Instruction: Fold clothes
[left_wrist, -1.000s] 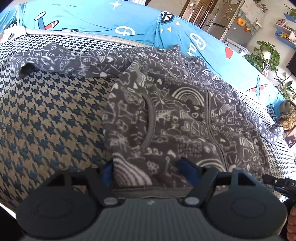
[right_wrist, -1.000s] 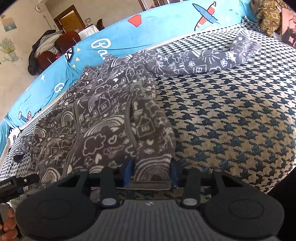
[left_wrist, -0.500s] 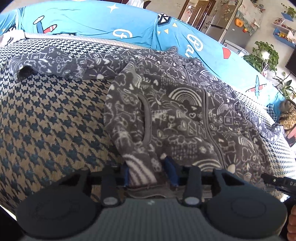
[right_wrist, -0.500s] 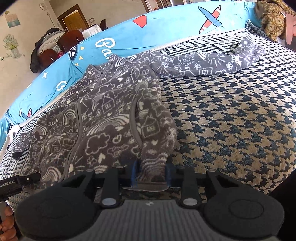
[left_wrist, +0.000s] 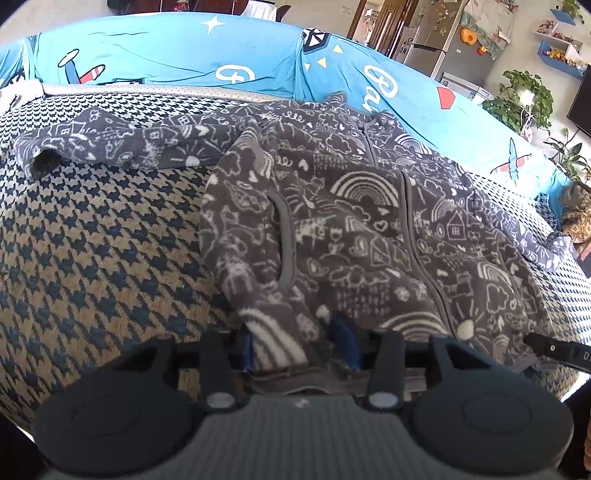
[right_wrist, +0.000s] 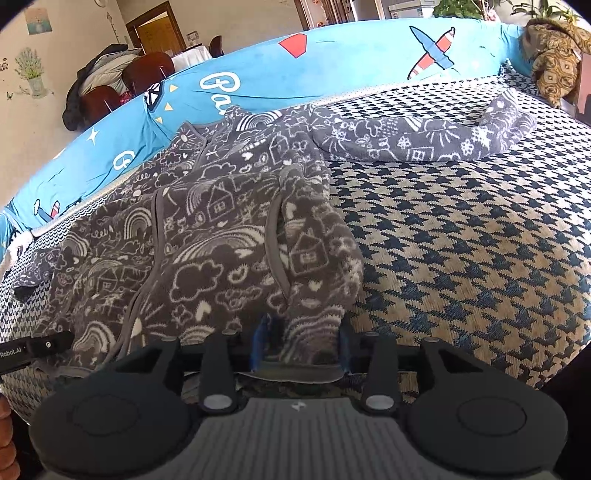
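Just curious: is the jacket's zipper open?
No, the grey jacket lies zipped shut, its zipper running closed down the front.

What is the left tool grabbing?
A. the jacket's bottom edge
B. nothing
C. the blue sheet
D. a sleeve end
A: the left tool is pinched on the bottom hem of the gray doodle-print fleece jacket, with cloth bunched between its blue fingers.
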